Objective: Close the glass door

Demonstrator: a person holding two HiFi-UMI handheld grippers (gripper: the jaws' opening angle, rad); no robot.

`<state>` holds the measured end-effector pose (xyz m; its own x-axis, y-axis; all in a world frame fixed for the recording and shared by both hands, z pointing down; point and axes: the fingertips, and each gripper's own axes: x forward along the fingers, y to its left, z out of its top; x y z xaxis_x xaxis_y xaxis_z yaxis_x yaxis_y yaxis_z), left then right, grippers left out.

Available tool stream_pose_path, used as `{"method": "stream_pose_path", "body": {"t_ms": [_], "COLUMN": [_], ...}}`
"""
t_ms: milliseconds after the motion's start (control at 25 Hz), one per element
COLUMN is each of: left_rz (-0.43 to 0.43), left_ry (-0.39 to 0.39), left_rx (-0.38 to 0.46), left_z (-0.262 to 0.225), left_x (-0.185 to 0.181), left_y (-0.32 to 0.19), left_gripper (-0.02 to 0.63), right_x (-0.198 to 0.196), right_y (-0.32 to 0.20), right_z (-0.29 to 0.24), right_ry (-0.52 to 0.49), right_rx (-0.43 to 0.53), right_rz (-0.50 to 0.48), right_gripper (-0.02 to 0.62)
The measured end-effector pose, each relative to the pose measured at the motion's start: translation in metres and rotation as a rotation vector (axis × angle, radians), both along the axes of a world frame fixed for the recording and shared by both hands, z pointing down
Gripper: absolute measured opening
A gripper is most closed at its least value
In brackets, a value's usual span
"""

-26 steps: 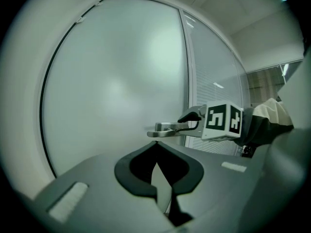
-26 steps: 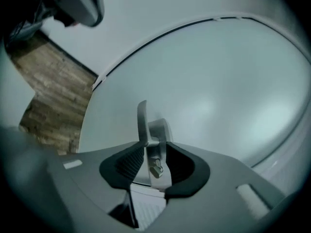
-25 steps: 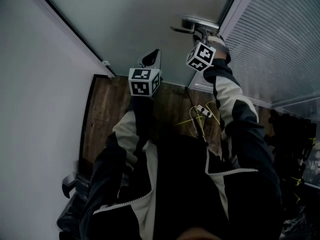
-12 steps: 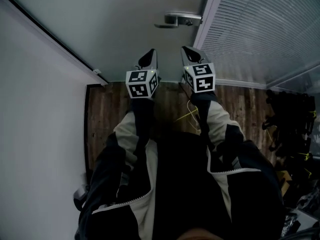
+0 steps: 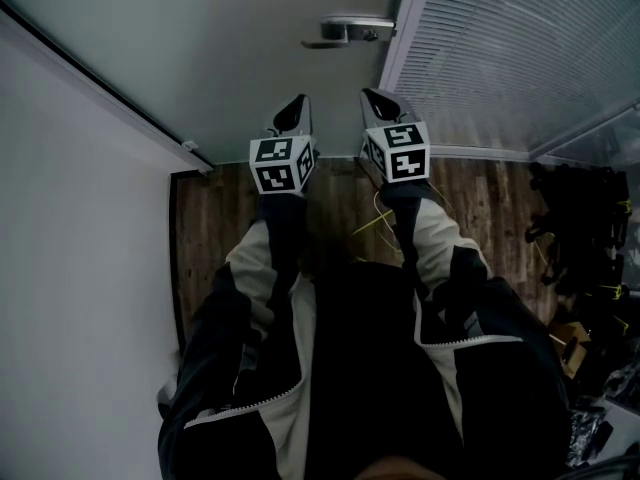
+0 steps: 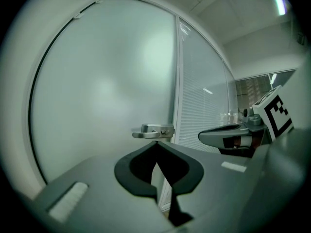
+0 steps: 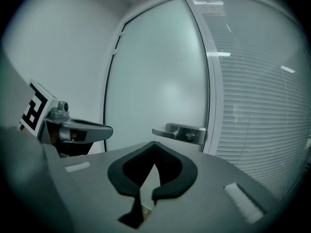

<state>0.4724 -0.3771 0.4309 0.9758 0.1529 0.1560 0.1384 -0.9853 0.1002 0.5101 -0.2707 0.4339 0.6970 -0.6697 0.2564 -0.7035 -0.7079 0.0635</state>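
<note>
Hovering side by side above the wooden floor (image 5: 215,238), the left gripper (image 6: 156,143) and right gripper (image 7: 154,143) each have their jaws pressed together with nothing between them. Ahead of both tips and well apart from them stands the frosted glass door (image 5: 250,38). Its metal handle (image 5: 350,31) is beyond the right jaws, beside the slatted panel (image 5: 500,58).

Black jacket (image 5: 350,368) with pale sleeve panels (image 5: 440,233); left tool (image 5: 298,108) and right tool (image 5: 375,98) bear marker cubes (image 5: 280,164)
</note>
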Motion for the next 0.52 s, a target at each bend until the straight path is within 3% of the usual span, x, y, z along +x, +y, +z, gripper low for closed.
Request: {"method": "stream_pose_path", "body": {"t_ms": [520], "left_rz": [-0.005], "left_ry": [0.018], "left_rx": [0.02], "left_z": [-0.0077], "left_x": [-0.0005], "left_y": [0.0035], "left_gripper": [0.005], "right_x": [-0.0056], "right_y": [-0.0014], "right_z": [-0.0059], "right_ry": [0.012], "right_rx": [0.002], "right_rz": [-0.027], "right_gripper": [0.002]}}
